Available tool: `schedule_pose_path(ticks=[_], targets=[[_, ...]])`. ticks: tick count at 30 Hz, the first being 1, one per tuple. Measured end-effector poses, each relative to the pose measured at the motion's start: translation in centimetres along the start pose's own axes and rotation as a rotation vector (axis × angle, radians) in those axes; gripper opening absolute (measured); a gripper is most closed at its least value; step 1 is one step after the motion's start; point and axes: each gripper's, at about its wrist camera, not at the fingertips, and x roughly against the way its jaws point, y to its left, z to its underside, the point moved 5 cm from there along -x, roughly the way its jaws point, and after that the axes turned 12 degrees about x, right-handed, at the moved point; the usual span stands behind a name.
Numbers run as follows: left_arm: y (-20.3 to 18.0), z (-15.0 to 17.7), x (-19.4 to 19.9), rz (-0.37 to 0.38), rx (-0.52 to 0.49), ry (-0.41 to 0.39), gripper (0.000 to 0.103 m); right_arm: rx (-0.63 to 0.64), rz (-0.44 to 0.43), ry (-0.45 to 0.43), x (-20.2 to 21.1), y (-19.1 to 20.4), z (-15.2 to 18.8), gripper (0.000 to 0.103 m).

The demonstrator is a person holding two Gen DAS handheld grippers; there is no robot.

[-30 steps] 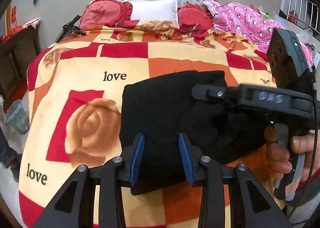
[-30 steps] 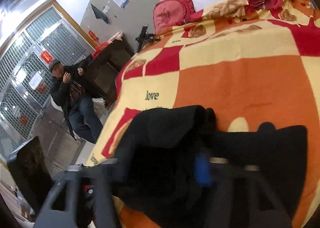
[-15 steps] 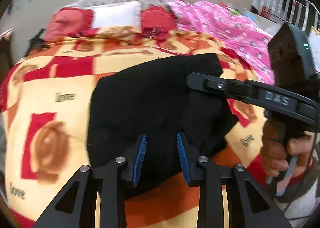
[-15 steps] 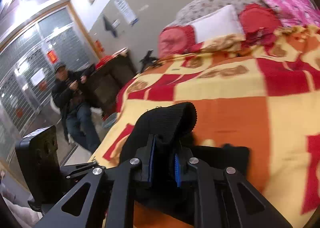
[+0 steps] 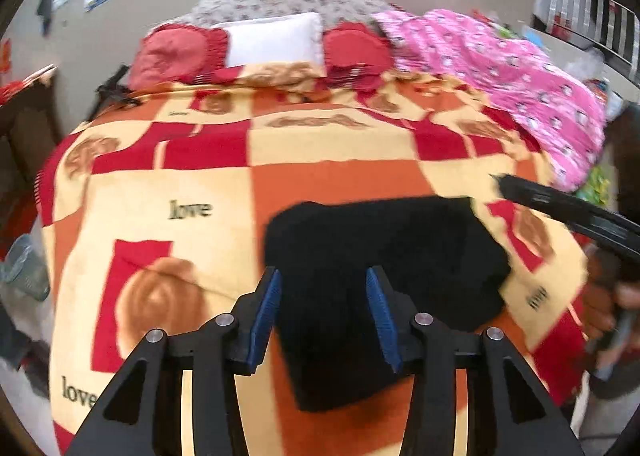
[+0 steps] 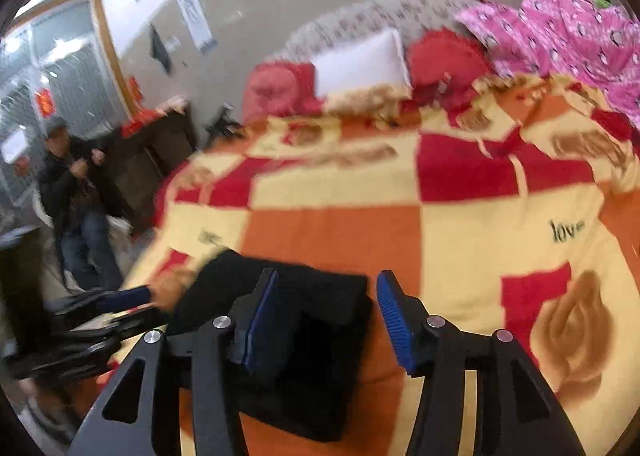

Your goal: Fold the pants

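Note:
The black pants (image 5: 384,276) lie folded in a compact rectangle on the checked blanket (image 5: 328,183). My left gripper (image 5: 323,296) hovers over their near left part. Its jaws are opening and the blue pads stand apart from the cloth. In the right wrist view the pants (image 6: 304,344) rest flat under my right gripper (image 6: 328,296). Its jaws are opening too, with nothing pinched between the pads. One finger (image 5: 560,207) of the right gripper and the hand (image 5: 604,296) holding it show at the right edge of the left wrist view.
Red pillows (image 5: 176,55) and a white pillow (image 5: 276,39) line the head of the bed. A pink quilt (image 5: 512,75) is heaped at the far right. A seated person (image 6: 72,191), a dark cabinet (image 6: 156,159) and a waste basket (image 5: 24,268) are left of the bed.
My right gripper, shut on a raised fold of the pants half a second ago, has let go and opened. The pants now lie flat. Both grippers have drawn up and back, and the left has widened.

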Motion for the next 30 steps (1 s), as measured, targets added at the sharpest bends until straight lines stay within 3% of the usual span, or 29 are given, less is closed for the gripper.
schedule_pose_path(ticks=[5, 8, 12, 16, 20, 23, 27, 30], targets=[[-0.6, 0.1, -3.1, -0.069, -0.039, 0.040, 0.044, 0.101, -0.084, 0.060, -2.6, 3.8, -0.7, 0.051], [-1.1, -0.2, -5.4, -0.087, -0.020, 0.067, 0.048, 0.150, -0.051, 0.155, -5.0, 5.0, 0.7, 0.049], [-1.6, -0.5, -6.4, -0.073, 0.006, 0.073, 0.055, 0.210, -0.033, 0.207, -3.7, 5.5, 4.6, 0.049], [-1.7, -0.5, -7.5, -0.073, 0.006, 0.067, 0.057, 0.235, -0.008, 0.193, -2.5, 4.9, 7.2, 0.049], [-1.5, -0.3, -5.9, -0.086, 0.007, 0.040, 0.052, 0.244, 0.000, 0.198, -1.0, 4.8, 6.2, 0.052], [-1.6, 0.5, -4.2, -0.103, 0.004, 0.000, 0.052, 0.245, 0.028, 0.149, -0.2, 4.3, 4.3, 0.057], [-1.2, 1.3, -3.9, -0.135, 0.032, -0.010, 0.052, 0.233, 0.049, 0.137, -2.3, 4.0, 2.2, 0.056], [-1.0, 2.1, -4.6, -0.160, 0.037, 0.006, 0.052, 0.237, 0.074, 0.174, -4.9, 3.8, 2.1, 0.054]])
